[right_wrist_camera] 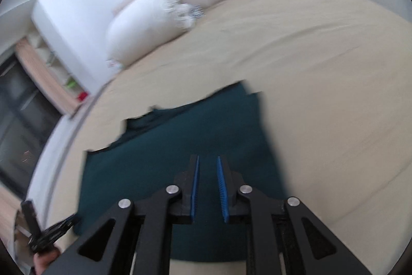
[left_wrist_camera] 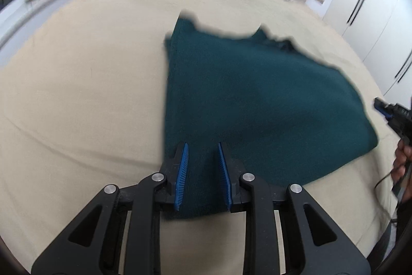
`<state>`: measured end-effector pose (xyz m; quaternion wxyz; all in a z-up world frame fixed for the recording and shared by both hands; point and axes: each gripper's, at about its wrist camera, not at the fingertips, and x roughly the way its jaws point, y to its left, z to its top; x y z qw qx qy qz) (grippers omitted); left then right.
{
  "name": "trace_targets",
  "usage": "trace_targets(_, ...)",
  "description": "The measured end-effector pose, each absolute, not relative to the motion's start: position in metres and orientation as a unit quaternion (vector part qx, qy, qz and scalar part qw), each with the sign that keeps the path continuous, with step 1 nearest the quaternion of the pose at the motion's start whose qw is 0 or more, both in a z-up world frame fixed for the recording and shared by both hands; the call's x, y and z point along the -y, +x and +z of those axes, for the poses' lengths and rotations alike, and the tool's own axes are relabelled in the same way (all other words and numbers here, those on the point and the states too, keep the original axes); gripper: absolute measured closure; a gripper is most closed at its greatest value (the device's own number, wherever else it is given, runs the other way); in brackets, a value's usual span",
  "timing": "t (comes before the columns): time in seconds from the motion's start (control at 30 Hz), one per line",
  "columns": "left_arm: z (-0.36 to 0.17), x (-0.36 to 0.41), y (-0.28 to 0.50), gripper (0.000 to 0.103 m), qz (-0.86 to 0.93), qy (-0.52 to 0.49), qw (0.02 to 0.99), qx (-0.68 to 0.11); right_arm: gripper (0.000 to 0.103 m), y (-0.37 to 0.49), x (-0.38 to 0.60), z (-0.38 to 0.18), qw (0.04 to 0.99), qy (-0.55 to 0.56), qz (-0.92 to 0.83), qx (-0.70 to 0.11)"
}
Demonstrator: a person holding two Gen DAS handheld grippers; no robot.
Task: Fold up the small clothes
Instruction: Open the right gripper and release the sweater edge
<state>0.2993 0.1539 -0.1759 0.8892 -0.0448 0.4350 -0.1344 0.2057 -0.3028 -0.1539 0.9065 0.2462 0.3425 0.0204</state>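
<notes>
Dark teal knit garment (left_wrist_camera: 257, 105) lies flat mid-bed on beige bedsheet (left_wrist_camera: 77, 94), partly folded. Left gripper (left_wrist_camera: 203, 153) and right gripper (right_wrist_camera: 208, 166) hover over near hem, jaws slightly spread, nothing pinched. Advice: pinch both near corners evenly, fold toward far edge, align edges.

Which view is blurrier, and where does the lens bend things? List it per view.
Right wrist view: blurrier, the teal garment has smeared, ragged edges, the white pillow is streaked, and the bed sheet bulges in fisheye curvature. Left wrist view: sharper near the left gripper, but the garment's far edge is motion-smeared, the cupboard doors bow, and dark vignette rims the corners.
</notes>
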Motion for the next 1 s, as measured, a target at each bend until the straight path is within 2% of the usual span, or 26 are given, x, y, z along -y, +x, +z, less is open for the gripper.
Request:
trace_targets(0.07,-0.153,-0.138,0.296,0.079,-0.173,-0.050,0.901,-0.395,0.085,0.215,0.265,-0.155,0.896,0.255,0.091,-0.353)
trace_targets(0.13,-0.149,-0.118,0.303,0.079,-0.197,-0.044,0.899,-0.389,0.085,0.225,0.231,-0.164,0.876,0.266,0.151,-0.372)
trace_targets(0.23,-0.168,-0.092,0.319,0.079,-0.211,-0.031,0.886,-0.412,0.084,0.237,0.183,-0.187,0.839,0.287,0.222,-0.405)
trace_targets(0.3,-0.193,-0.089,0.332,0.079,-0.201,-0.042,0.870,-0.448,0.079,0.242,0.166,-0.207,0.825,0.285,0.240,-0.425)
trace_targets(0.33,-0.202,-0.092,0.335,0.079,-0.196,-0.049,0.868,-0.454,0.082,0.244,0.164,-0.221,0.819,0.285,0.229,-0.442)
trace_targets(0.4,-0.205,-0.098,0.329,0.079,-0.204,-0.056,0.872,-0.441,0.095,0.243,0.181,-0.236,0.811,0.310,0.227,-0.442)
trace_targets(0.5,-0.206,-0.110,0.318,0.079,-0.201,-0.049,0.874,-0.440,0.095,0.231,0.224,-0.235,0.822,0.330,0.197,-0.420)
trace_targets(0.6,-0.211,-0.129,0.307,0.079,-0.197,-0.075,0.873,-0.440,0.103,0.221,0.275,-0.234,0.832,0.352,0.155,-0.400)
trace_targets(0.8,-0.213,-0.162,0.297,0.079,-0.191,-0.117,0.873,-0.434,0.103,0.179,0.379,-0.228,0.847,0.394,0.032,-0.356)
trace_targets(0.87,-0.210,-0.172,0.293,0.079,-0.184,-0.130,0.875,-0.429,0.099,0.164,0.396,-0.217,0.853,0.391,-0.003,-0.345)
trace_targets(0.9,-0.205,-0.177,0.290,0.079,-0.175,-0.135,0.878,-0.425,0.091,0.160,0.397,-0.212,0.857,0.387,-0.014,-0.342)
trace_targets(0.93,-0.199,-0.183,0.287,0.079,-0.159,-0.137,0.883,-0.420,0.077,0.155,0.397,-0.203,0.862,0.380,-0.028,-0.334)
trace_targets(1.0,-0.181,-0.188,0.287,0.079,-0.142,-0.139,0.897,-0.395,0.068,0.155,0.397,-0.191,0.868,0.377,-0.024,-0.322)
